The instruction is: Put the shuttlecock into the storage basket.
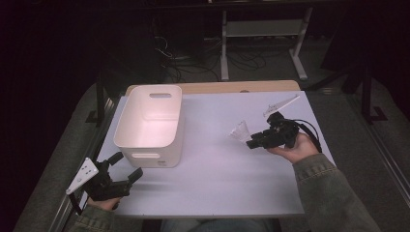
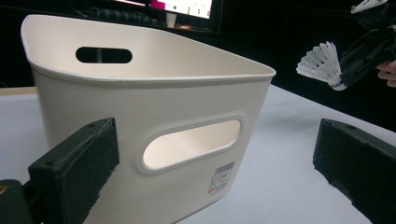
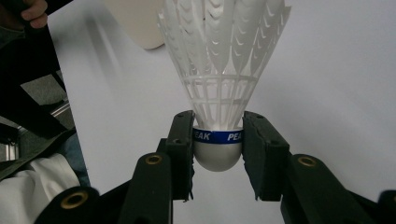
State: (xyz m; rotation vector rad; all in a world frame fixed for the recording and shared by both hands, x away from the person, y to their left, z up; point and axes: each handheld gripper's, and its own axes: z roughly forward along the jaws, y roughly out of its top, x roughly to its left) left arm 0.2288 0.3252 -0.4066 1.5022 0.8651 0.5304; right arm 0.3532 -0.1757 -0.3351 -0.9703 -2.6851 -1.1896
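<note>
A white shuttlecock with a blue band is clamped by its rounded base between the jaws of my right gripper. From above, that right gripper hangs over the table's right half with the shuttlecock pointing left toward the white bin. The left gripper view also catches the shuttlecock at the upper right. My left gripper rests at the table's front left corner, just before the bin, its jaws spread wide with nothing between them.
The white table is bare between the bin and my right hand. A wooden strip runs along its far edge. Beyond it stand a desk frame and cables on a dark floor.
</note>
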